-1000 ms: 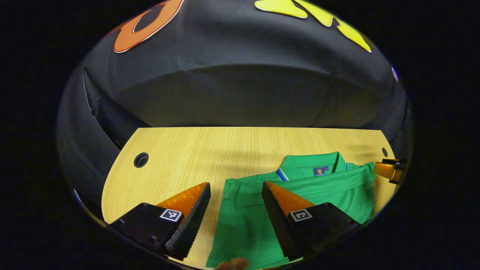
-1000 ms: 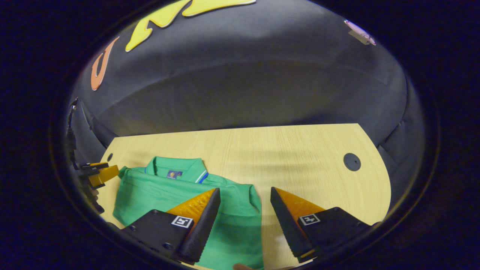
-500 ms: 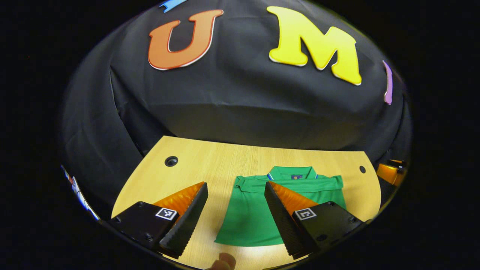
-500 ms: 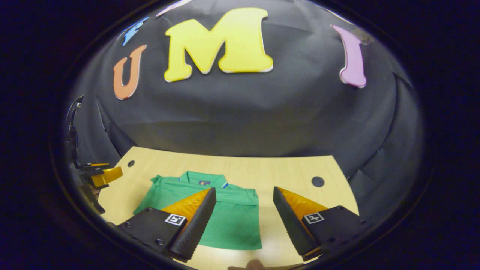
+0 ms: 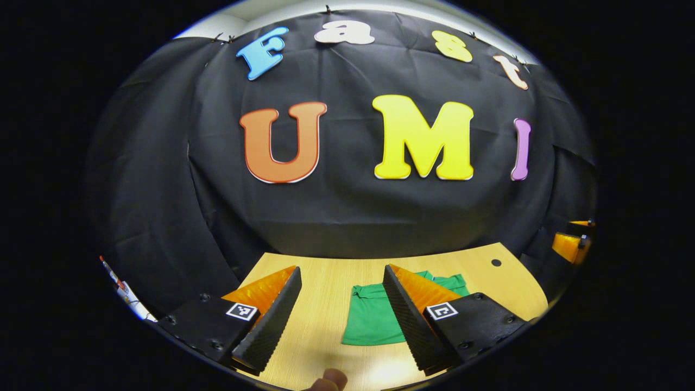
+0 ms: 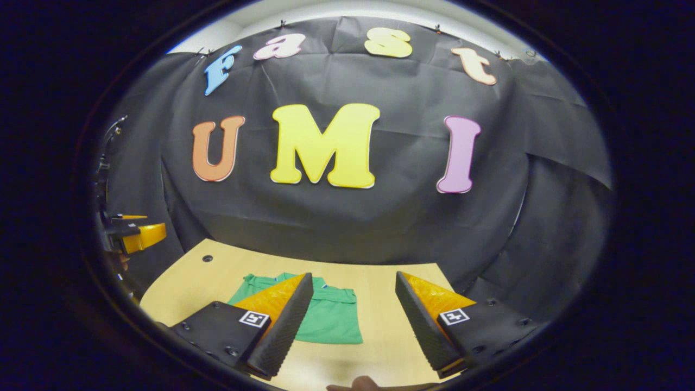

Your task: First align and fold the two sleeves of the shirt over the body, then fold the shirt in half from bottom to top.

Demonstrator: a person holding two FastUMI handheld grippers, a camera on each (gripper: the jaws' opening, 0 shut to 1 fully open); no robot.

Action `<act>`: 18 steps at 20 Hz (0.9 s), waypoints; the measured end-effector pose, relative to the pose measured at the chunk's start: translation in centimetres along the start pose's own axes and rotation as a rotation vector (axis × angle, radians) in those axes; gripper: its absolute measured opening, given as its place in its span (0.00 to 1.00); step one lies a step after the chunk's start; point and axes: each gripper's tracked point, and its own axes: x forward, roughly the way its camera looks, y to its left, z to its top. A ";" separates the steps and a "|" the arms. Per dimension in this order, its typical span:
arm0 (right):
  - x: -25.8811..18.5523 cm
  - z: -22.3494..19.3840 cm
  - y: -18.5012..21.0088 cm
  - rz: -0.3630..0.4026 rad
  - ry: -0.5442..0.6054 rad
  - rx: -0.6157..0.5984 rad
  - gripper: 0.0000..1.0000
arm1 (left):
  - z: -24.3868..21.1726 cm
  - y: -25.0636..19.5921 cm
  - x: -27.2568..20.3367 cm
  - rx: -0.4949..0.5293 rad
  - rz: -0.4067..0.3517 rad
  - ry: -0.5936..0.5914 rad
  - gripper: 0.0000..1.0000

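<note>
Left gripper view: left gripper (image 5: 341, 277) spread wide, empty, raised over the wooden table (image 5: 320, 320); folded green shirt (image 5: 372, 320) flat beyond, partly behind one finger.

Right gripper view: right gripper (image 6: 353, 282) likewise wide and empty; shirt (image 6: 331, 320) flat on the table (image 6: 179, 282), partly hidden by a finger.

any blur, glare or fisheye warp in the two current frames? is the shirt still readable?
Left gripper view: sharp, no motion blur; strong fisheye bowing of the table edge; bright patch on the wood near the bottom; shirt small, partly behind the left tongs. Right gripper view: also sharp, same warp; shirt evenly lit, partly hidden by the right tongs.
</note>
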 end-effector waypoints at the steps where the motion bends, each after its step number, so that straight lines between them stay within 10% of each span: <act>1: -1.5 0.5 0.0 -0.009 -0.019 -0.006 0.97 | 0.2 0.1 -1.3 -0.005 -0.002 -0.011 0.97; 18: -11.7 -1.5 10.9 0.147 -0.122 -0.102 0.95 | -0.8 -1.5 -14.8 0.015 -0.014 -0.134 0.97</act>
